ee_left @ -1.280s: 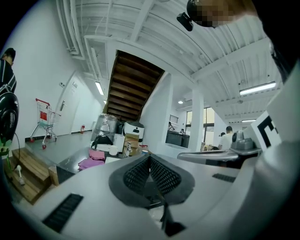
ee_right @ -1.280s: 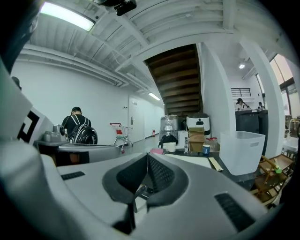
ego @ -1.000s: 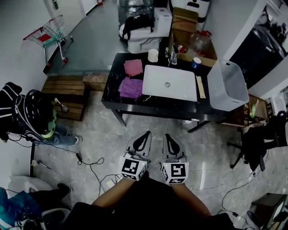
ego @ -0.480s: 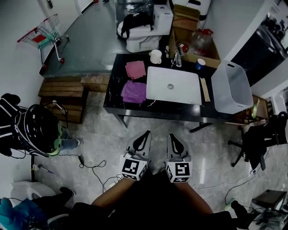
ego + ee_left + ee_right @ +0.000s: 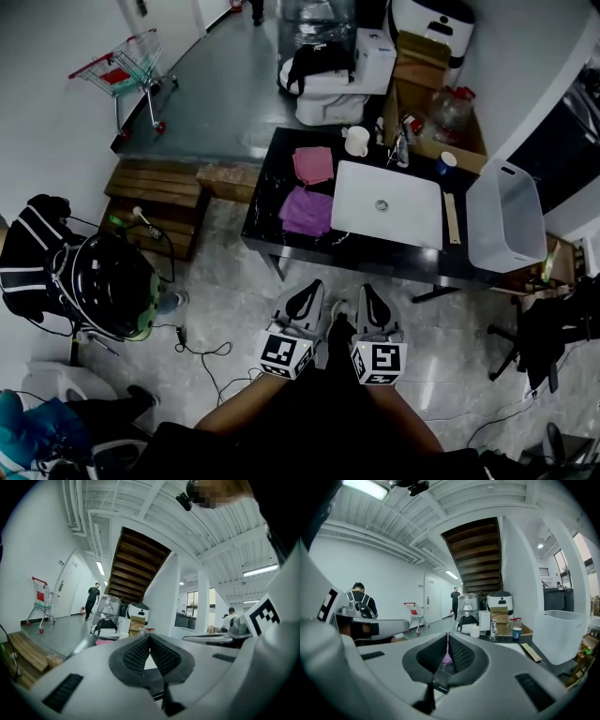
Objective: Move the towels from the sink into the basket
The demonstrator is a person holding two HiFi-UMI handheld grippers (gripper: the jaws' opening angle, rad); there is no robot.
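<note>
Left gripper [image 5: 309, 289] and right gripper [image 5: 367, 292] sit side by side, both jaws closed on nothing. Well ahead of them, the pink towel [image 5: 313, 165] and purple towel [image 5: 307, 210] lie on the black counter [image 5: 375, 253], just left of the sink [image 5: 412, 211]. The basket [image 5: 506, 225] stands at its far right.

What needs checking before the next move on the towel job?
1. Towels found: ok. The pink towel and purple towel lie on the table left of the sink, not in it.
2. Basket in place: ok, at the table's right end.
3. Left gripper empty: ok, shut on nothing.
4. Right gripper empty: ok, shut on nothing.
5. Grippers opened for a grasp: not ok.
6. Grippers at the towels: not ok, both are short of the table.
</note>
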